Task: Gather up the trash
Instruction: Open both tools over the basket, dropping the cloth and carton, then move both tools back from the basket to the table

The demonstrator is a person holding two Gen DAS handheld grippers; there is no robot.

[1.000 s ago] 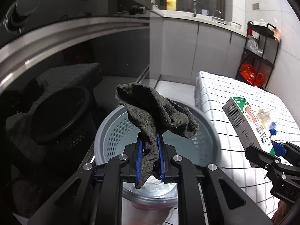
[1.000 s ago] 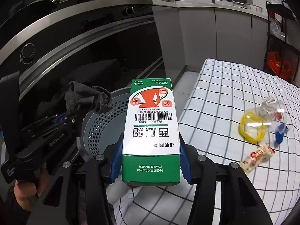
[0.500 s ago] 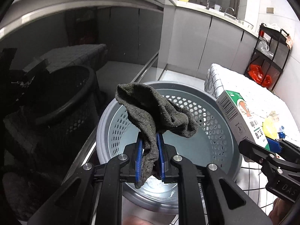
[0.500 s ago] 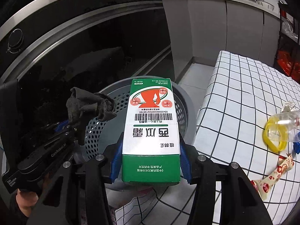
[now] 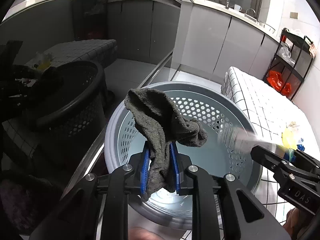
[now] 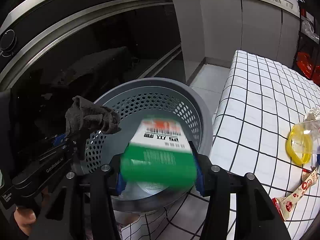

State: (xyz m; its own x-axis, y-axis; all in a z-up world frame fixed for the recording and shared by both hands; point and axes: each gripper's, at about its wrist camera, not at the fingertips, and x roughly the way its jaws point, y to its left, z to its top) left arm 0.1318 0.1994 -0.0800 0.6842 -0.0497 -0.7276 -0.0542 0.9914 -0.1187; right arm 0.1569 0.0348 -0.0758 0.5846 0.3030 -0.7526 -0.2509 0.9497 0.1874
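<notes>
A grey perforated bin stands on the floor beside the checked table. My left gripper is shut on a dark grey rag and holds it over the bin; the rag also shows in the right wrist view. My right gripper is over the bin's near rim with its jaws spread. A green and white carton is blurred between them, tipping down into the bin. The carton is a pale blur in the left wrist view.
The table with the white checked cloth lies to the right, with a yellow-rimmed plastic cup and a red and white wrapper on it. A dark glossy oven front is behind the bin. A black rack stands far right.
Both grippers moved forward over the bin. My right gripper's jaws opened and the carton slipped and tilted downward, now blurred. The rag stays clamped in my left gripper.
</notes>
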